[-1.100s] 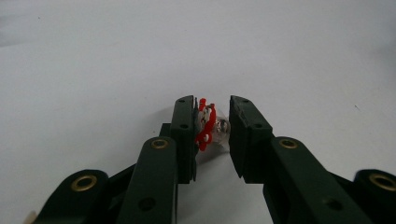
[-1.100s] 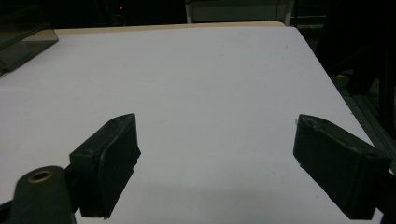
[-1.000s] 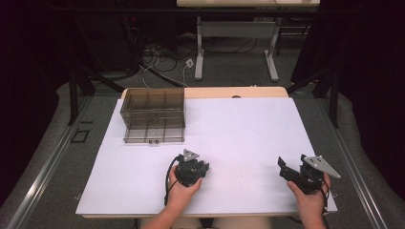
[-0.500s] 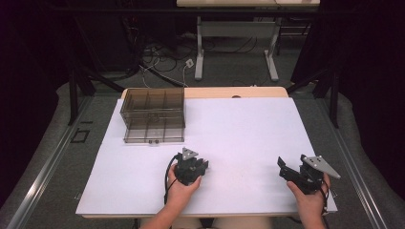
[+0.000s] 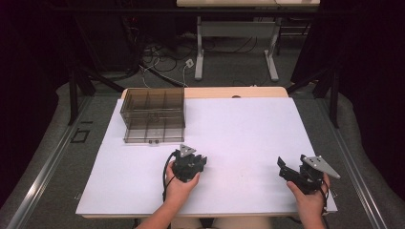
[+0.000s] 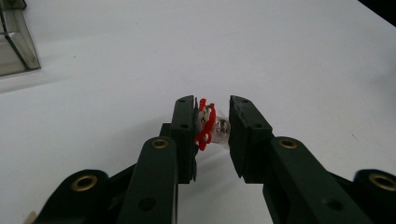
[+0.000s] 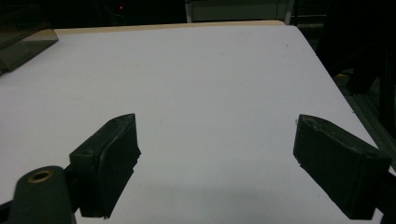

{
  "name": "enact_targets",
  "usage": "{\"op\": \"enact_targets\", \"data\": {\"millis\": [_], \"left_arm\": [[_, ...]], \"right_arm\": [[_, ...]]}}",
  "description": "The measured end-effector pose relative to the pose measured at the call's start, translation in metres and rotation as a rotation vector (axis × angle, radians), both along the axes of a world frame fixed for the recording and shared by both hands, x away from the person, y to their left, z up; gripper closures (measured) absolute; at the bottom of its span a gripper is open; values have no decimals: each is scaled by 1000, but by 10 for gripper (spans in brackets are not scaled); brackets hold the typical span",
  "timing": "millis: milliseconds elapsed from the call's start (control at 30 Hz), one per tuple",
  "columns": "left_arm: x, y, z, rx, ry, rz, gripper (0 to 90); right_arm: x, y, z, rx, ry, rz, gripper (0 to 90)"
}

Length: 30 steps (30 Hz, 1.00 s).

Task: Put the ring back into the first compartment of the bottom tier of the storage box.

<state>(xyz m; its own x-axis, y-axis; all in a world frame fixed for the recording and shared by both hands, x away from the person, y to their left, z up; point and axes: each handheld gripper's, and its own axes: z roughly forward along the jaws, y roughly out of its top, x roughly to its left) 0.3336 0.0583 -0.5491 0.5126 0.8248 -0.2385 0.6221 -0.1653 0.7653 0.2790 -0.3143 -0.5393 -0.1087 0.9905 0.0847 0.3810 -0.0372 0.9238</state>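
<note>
Held piece: the left claw [image 6: 212, 122] pinches a small clear piece with a red clip-like part [image 6: 205, 123]; both jaws press on it, and it hangs just above the white desk [image 6: 280, 56].
Where it is: in the high view the left claw [image 5: 189, 163] sits near the middle of the near half of the desk [image 5: 248, 129], right of and nearer than the smoky divided box [image 5: 153, 114], and well apart from it.
Right claw: spread wide with nothing between the jaws [image 7: 212, 163]; in the high view it rests at the near right corner of the desk [image 5: 300, 172].
Box: stands at the far left of the desk; from here its compartments look bare, though the tinted walls make that hard to tell. Its corner shows at the far left of the left gripper view [image 6: 16, 39].
Done: the pick-up looks finished, as I judge it, since the piece is gripped and off the desk.
Left: carrying the piece to the box and setting it in a compartment, if that is where it belongs; the grip is not yet over the box.
Against the earlier frame: hardly anything differs. The left hand [image 5: 179, 188] sits a shade nearer and more to the left than a second ago, the right hand [image 5: 309, 202] is where it was, the box has not shifted, and the left jaws keep the same squeeze.
</note>
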Motion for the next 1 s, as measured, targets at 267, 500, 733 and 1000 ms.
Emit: {"op": "enact_targets", "data": {"millis": [267, 500, 733, 1000], "left_arm": [[1, 3, 4, -9, -9, 9, 724], [4, 6, 10, -23, -28, 27, 724], [7, 13, 19, -35, -44, 43, 725], [11, 20, 27, -34, -65, 58, 725]], "right_arm": [[0, 0, 0, 0, -12, -9, 134], [0, 0, 0, 1, -13, -9, 134], [1, 0, 0, 2, -14, -11, 134], [0, 0, 0, 1, -13, -10, 134]]}}
